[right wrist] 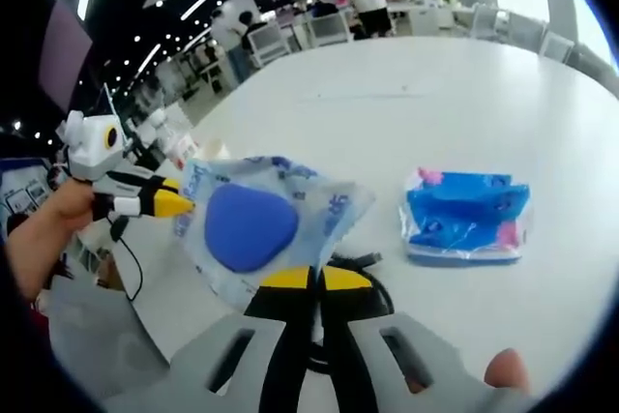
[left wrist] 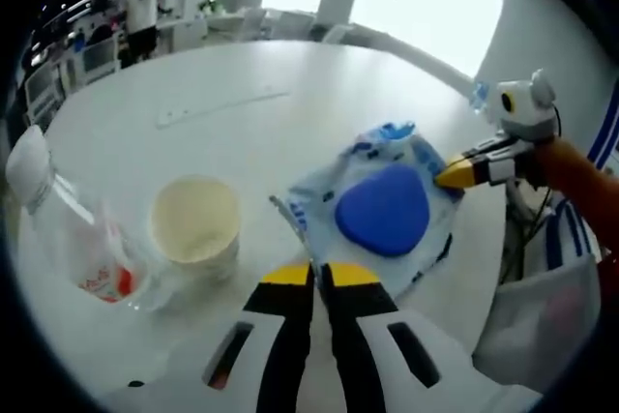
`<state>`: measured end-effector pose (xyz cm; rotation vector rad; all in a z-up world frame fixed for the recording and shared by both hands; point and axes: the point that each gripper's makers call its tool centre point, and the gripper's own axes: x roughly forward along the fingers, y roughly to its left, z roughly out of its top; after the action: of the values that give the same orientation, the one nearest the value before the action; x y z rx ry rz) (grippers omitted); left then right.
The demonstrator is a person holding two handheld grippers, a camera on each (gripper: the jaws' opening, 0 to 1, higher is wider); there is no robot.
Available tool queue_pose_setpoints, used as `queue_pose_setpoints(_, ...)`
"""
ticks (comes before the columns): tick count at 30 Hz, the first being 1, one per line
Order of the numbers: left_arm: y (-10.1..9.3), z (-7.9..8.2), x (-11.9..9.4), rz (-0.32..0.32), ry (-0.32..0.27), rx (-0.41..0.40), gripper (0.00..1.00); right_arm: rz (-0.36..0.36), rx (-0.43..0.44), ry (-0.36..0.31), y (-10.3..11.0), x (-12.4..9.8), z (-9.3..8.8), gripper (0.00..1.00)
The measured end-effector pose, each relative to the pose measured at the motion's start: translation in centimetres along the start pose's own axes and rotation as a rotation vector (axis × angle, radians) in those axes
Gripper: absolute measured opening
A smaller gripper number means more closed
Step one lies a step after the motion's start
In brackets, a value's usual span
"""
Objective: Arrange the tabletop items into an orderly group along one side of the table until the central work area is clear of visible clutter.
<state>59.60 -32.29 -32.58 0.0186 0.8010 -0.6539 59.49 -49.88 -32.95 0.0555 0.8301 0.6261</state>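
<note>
Blue-printed clear packet [right wrist: 256, 224], lettering unreadable.

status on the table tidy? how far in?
Early. Done: nothing grouped yet. In hand: both grippers, left and right, are shut on the clear pouch with the blue pad, lifted. Left: bottle, paper cup and blue tissue pack sit spread on the white table.

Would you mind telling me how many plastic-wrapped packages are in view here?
2. The clear package with the blue pad is gripped at opposite edges by both grippers, left gripper and right gripper. The blue tissue pack lies on the white table.
</note>
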Motion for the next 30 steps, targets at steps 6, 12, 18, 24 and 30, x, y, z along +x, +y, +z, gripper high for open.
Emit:
queue_pose_setpoints(6, -0.1, 1.0, 0.4, 0.002, -0.005, 0.006, 0.01, -0.007, 0.007, -0.014, -0.8, -0.1, 0.9, 0.02)
queue_pose_setpoints(12, 0.2, 2.0, 0.6, 0.007, -0.015, 0.006, 0.01, -0.01, 0.004, -0.027, -1.2, -0.1, 2.0, 0.02)
queue_pose_setpoints(18, 0.6, 2.9, 0.7, 0.017, -0.022, 0.009, 0.01, -0.011, 0.012, -0.047, -1.6, 0.3, 2.8, 0.02)
queue_pose_setpoints(24, 1.4, 3.6, 1.0, 0.036, -0.029, 0.007, 0.01, -0.013, 0.012, -0.058, -1.8, 0.9, 3.8, 0.02)
queue_pose_setpoints(30, 2.0, 4.4, 1.3, 0.055, -0.04, 0.009, 0.01, -0.018, 0.011, -0.065, -2.3, 1.6, 4.6, 0.02)
